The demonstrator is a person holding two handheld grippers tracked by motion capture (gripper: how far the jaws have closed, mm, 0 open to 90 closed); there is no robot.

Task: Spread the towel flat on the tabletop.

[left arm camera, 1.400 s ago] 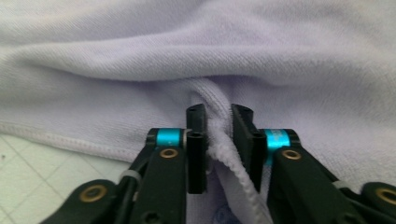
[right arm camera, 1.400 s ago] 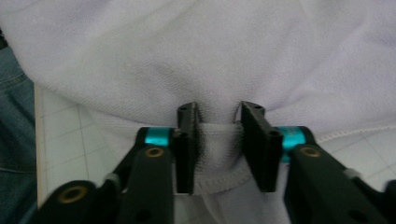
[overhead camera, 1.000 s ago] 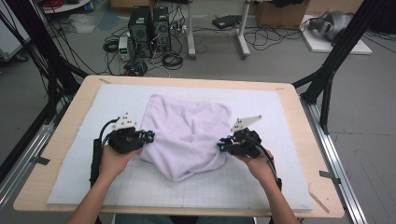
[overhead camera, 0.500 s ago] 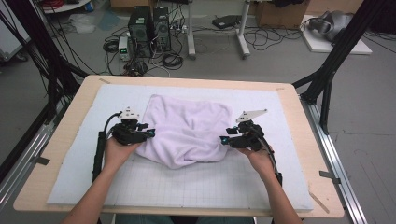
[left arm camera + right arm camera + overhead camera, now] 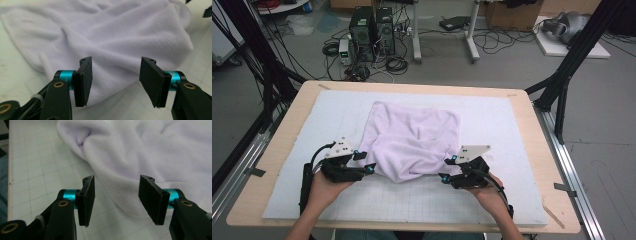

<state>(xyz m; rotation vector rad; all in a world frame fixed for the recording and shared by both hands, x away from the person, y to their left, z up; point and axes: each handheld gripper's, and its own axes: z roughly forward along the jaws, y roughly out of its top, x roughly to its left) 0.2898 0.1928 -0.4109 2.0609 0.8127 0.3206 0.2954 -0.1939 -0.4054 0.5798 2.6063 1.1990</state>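
A pale lilac cloth point(image 5: 412, 140) lies rumpled on the white gridded mat point(image 5: 512, 130), its near edge bunched into a fold. My left gripper point(image 5: 364, 161) is at the cloth's near left edge and my right gripper point(image 5: 446, 168) at its near right edge. Both have just been opening their jaws. In the left gripper view the gripper point(image 5: 115, 75) is open, with the cloth point(image 5: 112, 32) lying under and beyond the gap, unpinched. In the right gripper view the gripper point(image 5: 116, 195) is open too, just short of the cloth's hem point(image 5: 135, 213).
The mat covers a wooden table point(image 5: 282, 150) with bare margins all round. Black frame posts point(image 5: 562, 85) rise at the table's far corners. Computer towers point(image 5: 372, 25) and tangled cables sit on the floor beyond the far edge.
Both grippers pushed the cloth away from the person, then let it go and drew back toward the near edge. The jaws went from shut on the cloth to open; the cloth lies flatter.
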